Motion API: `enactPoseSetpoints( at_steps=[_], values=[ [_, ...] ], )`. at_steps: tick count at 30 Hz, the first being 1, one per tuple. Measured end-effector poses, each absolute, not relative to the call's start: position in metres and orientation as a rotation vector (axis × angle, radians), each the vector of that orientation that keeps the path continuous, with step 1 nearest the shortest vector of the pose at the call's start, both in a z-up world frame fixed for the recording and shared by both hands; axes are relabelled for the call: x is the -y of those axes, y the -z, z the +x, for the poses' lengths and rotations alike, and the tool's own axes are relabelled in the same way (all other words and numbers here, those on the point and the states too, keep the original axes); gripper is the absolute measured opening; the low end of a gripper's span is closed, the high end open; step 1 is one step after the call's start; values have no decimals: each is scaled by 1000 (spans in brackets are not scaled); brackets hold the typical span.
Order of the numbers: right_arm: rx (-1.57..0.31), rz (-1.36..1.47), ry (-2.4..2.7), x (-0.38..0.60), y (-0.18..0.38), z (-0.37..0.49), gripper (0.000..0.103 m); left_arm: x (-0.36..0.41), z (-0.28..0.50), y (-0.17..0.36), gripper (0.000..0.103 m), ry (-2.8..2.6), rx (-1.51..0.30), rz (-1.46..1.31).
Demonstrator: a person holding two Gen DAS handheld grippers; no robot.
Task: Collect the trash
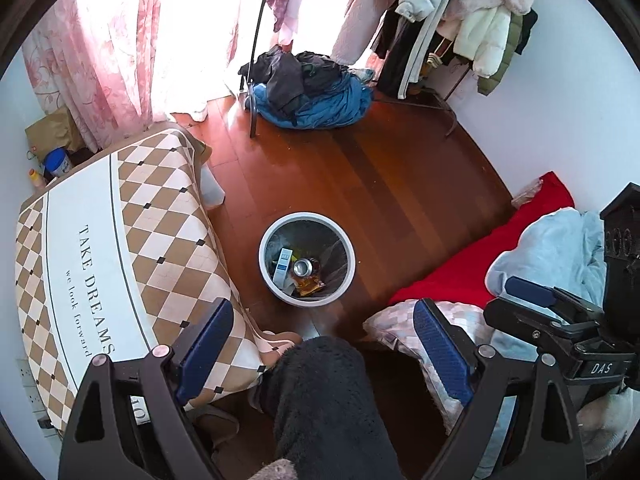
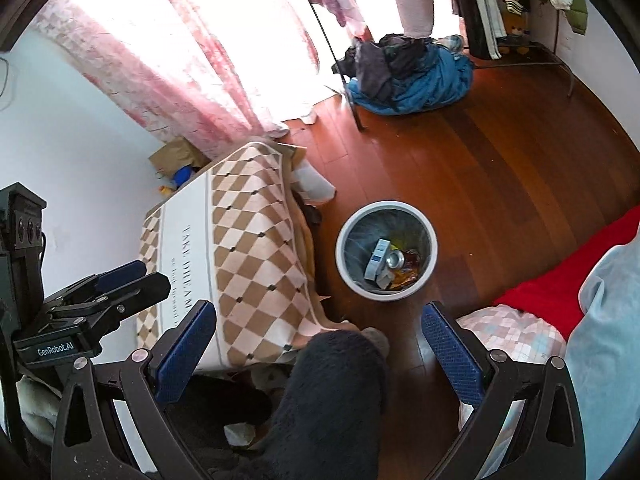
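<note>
Two claws, both wide open and holding nothing. From my left claw (image 1: 324, 344), the trash bin (image 1: 307, 220) sits on the floor just ahead, with a can (image 1: 303, 267) and wrappers inside. From my right claw (image 2: 320, 354), the bin (image 2: 386, 206) is ahead too (a dark fuzzy leg (image 2: 332, 400) is in between). I think bumping the bin could tip it over.

The checkered cloth (image 1: 132, 240) on the worktop, left of and ahead of the left tongs (image 1: 320, 352), carries the printed line "TAKE DREAMS" with "we look forward" beneath it in smaller letters. The body of the right tongs (image 1: 532, 300), seen at the right of the left wrist view, bears the label "DAS". In the right wrist view, the body of the left tongs carries the label "GenRobot.AI". Print on the white-and-blue carton (image 2: 377, 258) in the bin is not legible.
</note>
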State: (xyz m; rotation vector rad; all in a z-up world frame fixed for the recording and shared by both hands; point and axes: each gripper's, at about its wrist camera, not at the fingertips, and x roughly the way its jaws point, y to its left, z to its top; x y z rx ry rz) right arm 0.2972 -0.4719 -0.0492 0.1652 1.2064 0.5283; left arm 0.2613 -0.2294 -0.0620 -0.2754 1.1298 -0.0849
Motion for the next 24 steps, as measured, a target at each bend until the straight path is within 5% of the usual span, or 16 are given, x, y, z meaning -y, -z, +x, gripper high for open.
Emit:
enactPoseSetpoints(
  at_steps=[20,22,24],
  values=[
    [-1219,126,-585,462,33,282,103,222,237,43,92,88,-1098,-278],
    [-1218,124,-584,462,32,281,103,221,235,43,103,89,-1095,-281],
    [-1219,123,-584,461,31,281,103,221,234,42,103,87,-1090,-280]
  ],
)
